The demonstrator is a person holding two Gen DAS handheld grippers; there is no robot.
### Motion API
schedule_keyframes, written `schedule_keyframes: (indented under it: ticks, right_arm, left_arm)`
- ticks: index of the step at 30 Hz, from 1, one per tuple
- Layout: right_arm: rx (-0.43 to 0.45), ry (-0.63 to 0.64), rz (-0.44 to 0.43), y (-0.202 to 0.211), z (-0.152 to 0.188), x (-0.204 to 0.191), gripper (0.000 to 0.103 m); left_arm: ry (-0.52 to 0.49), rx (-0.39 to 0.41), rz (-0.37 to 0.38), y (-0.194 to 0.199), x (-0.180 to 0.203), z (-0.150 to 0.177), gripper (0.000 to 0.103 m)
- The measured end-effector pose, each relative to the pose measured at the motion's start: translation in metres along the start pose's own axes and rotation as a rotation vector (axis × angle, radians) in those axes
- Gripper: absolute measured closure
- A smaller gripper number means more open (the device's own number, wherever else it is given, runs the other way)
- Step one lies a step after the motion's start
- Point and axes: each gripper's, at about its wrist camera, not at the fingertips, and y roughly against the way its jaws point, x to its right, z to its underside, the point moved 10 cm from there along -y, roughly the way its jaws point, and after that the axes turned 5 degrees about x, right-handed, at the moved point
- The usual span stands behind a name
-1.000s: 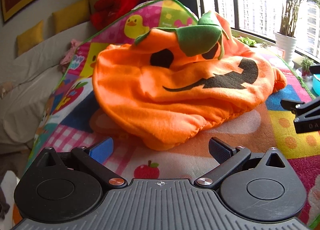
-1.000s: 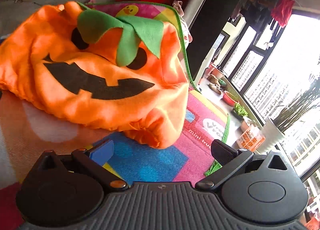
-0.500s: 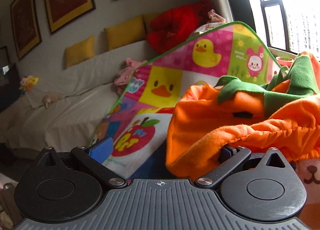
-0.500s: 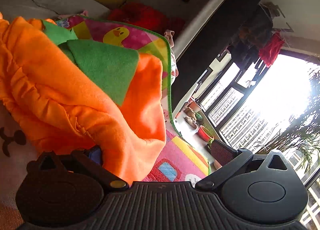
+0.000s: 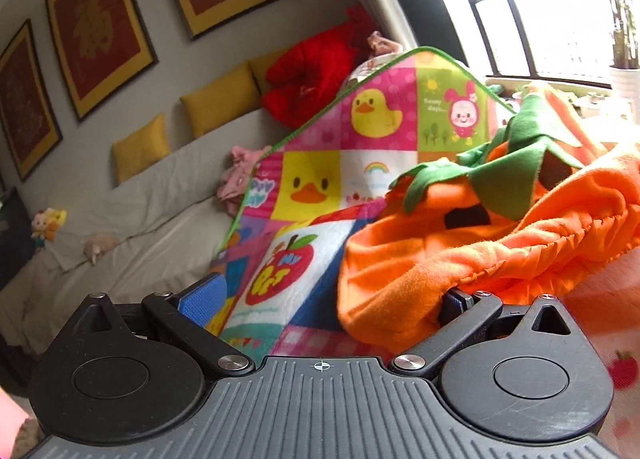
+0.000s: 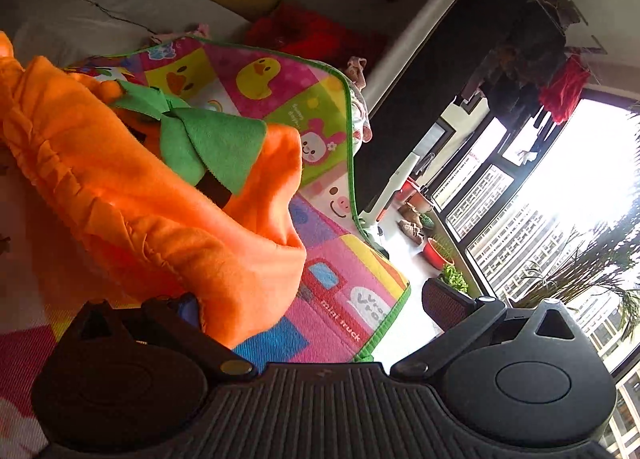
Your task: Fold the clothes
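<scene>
An orange pumpkin costume [image 5: 460, 259] with green felt leaves and black face patches lies bunched on a colourful play mat [image 5: 312, 187]. My left gripper [image 5: 324, 299] is open; the costume's gathered hem drapes over its right finger, while the blue-padded left finger [image 5: 202, 299] is bare. In the right wrist view the costume [image 6: 140, 195] drapes over the left finger of my right gripper [image 6: 316, 301], which is open; its right finger [image 6: 444, 301] is bare.
The mat's far corner [image 6: 344, 75] is turned up. A grey sofa [image 5: 132, 227] with yellow cushions [image 5: 220, 103] and a red garment [image 5: 316, 67] stands behind. Windows, a red pot [image 6: 436, 251] and plants lie to the right.
Both grippers moved in to the costume's hem, and its edge now lies over one finger of each. The hem has risen and bunched compared with one second ago.
</scene>
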Motion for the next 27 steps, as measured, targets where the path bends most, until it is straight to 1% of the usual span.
schedule_keyframes:
  ticks: [2,4,6,8,10,12,13,15,17,19,22,25,26,27]
  right_arm:
    - [-0.011,-0.005,-0.021,0.017,0.008,-0.001,0.0]
    - [-0.043,-0.018,-0.045,0.021,0.019,-0.005,0.0]
    - [-0.09,-0.031,-0.083,0.017,0.033,-0.017,0.0]
    - [-0.119,-0.019,-0.123,0.016,0.044,-0.031,0.0]
    - [-0.121,0.006,-0.158,0.018,0.051,-0.043,0.0]
    - [-0.12,0.021,-0.185,0.022,0.05,-0.048,0.0]
    - [-0.107,0.024,-0.209,0.029,0.045,-0.047,0.0]
    - [-0.048,0.027,-0.276,0.046,0.032,-0.044,0.0]
    - [0.058,0.033,-0.348,0.071,0.012,-0.036,0.0]
    - [0.143,0.019,-0.369,0.083,-0.009,-0.024,0.0]
    - [0.219,-0.055,-0.378,0.085,-0.044,-0.007,0.0]
    - [0.227,-0.09,-0.402,0.066,-0.081,-0.011,0.0]
    - [0.227,-0.098,-0.412,0.058,-0.094,-0.014,0.0]
    - [0.221,-0.114,-0.439,0.049,-0.107,-0.019,0.0]
  left_arm:
    - [-0.003,0.011,0.037,0.025,0.005,0.007,0.0]
    - [0.005,0.01,0.077,0.046,0.01,0.016,0.0]
    - [0.033,-0.026,0.121,0.048,0.019,0.025,0.0]
    - [0.064,-0.069,0.169,0.045,0.027,0.038,0.0]
    - [0.097,-0.114,0.217,0.041,0.035,0.05,0.0]
    - [0.149,-0.147,0.282,0.039,0.038,0.057,0.0]
    - [0.178,-0.153,0.318,0.041,0.037,0.059,0.0]
    - [0.233,-0.161,0.387,0.044,0.036,0.061,0.0]
    - [0.277,-0.144,0.466,0.053,0.034,0.055,0.0]
    - [0.311,-0.116,0.531,0.059,0.032,0.045,0.0]
    - [0.332,-0.051,0.564,0.065,0.032,0.021,0.0]
    - [0.354,-0.016,0.568,0.058,0.031,-0.001,0.0]
    - [0.364,-0.019,0.568,0.053,0.034,-0.005,0.0]
    - [0.375,-0.027,0.568,0.046,0.037,-0.008,0.0]
